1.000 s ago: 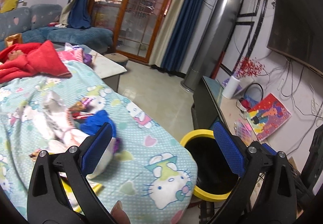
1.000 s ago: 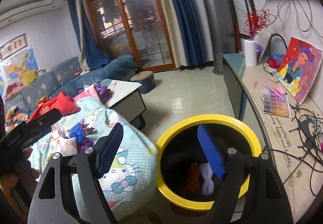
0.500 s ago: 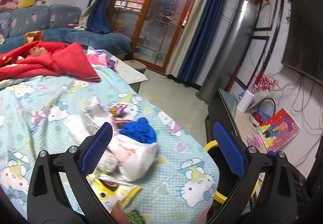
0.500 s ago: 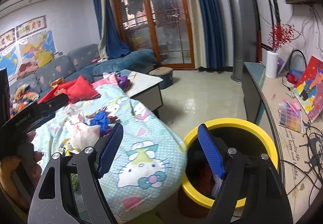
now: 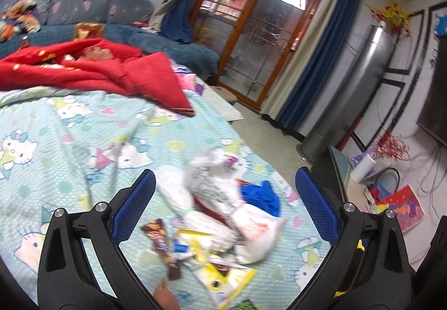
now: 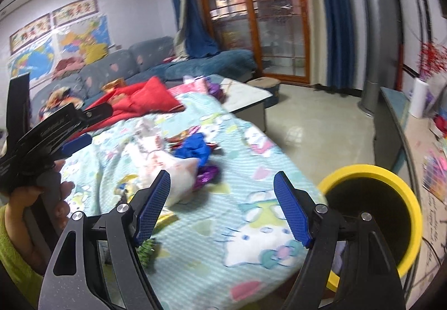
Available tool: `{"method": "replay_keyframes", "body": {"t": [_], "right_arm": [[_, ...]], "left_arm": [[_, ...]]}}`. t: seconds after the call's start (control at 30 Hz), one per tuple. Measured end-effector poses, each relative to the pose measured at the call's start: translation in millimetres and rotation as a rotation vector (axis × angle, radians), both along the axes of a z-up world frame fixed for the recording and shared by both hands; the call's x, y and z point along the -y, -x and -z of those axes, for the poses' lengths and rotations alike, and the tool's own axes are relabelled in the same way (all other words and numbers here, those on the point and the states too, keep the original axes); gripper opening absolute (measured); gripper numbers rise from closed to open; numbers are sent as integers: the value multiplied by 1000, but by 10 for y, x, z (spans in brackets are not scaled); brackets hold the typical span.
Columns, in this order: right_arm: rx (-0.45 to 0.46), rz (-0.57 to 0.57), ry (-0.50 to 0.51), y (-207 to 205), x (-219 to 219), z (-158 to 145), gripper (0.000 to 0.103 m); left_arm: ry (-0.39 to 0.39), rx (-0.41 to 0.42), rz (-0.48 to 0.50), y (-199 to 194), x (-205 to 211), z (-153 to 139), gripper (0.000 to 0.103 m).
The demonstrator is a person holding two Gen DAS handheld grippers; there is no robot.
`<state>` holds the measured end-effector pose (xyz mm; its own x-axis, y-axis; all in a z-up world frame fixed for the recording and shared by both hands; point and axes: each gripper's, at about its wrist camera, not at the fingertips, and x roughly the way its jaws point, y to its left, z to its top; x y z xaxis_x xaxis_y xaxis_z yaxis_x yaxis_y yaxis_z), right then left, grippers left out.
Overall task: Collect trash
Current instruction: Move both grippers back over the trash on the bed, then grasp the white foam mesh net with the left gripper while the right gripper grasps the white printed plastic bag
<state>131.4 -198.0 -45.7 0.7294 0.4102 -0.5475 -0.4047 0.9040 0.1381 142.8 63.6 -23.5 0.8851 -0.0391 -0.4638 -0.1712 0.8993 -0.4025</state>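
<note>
A heap of trash lies on a light blue cartoon-print cloth point(image 5: 83, 125): white plastic bags point(image 5: 215, 198), a blue crumpled scrap point(image 5: 262, 197), a brown wrapper point(image 5: 159, 231) and a yellow packet point(image 5: 220, 279). My left gripper point(image 5: 223, 206) is open just above the heap, with nothing between its blue pads. My right gripper point(image 6: 222, 206) is open over the cloth's near corner, empty, to the right of the white bags point(image 6: 173, 170), blue scrap point(image 6: 195, 148) and a purple foil piece point(image 6: 208, 173). A yellow-rimmed black bin point(image 6: 391, 178) stands at the lower right. The left gripper point(image 6: 50, 136) shows at the right wrist view's left edge, in a person's hand.
A red blanket point(image 5: 92, 72) lies at the far end of the cloth, with a blue sofa point(image 5: 125, 30) behind. A low table point(image 6: 245, 97), tiled floor point(image 6: 315, 131), a grey standing unit point(image 5: 349, 103) and a long side counter point(image 6: 419, 148) with clutter fill the right.
Both views have swung left, away from the bin and onto the cloth. The trash heap now sits between the left gripper's fingers in view. Both grippers stayed open.
</note>
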Motion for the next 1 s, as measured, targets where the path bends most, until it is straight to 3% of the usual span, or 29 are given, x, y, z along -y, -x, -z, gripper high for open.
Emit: {"method": "replay_keyframes", "body": {"t": [0.13,0.5,0.77,0.9,0.97,1.0], "right_arm": [[-37,-59,2,-90,-258,85,86],[-142,-93,21,-391,-639,320,86],[-173,-88,15,-574,-806,451,86],[-190,-80,-3,-624,-812,469,86],[-201,-86,-16,-632,-821,476,84],[-205,-91,-18,-635,-821,483,83]], "left_arm": [[20,-20,-44,13,-235,78,92],[128,-107,-101,-111,-666,453,90],[237,-174,-54,-350,-737,688,58],[294,-206,-30,-487,-753,796,53],[315,-220,-23,-538,-762,837,39],[329,-227,-19,-561,-762,859,38]]}}
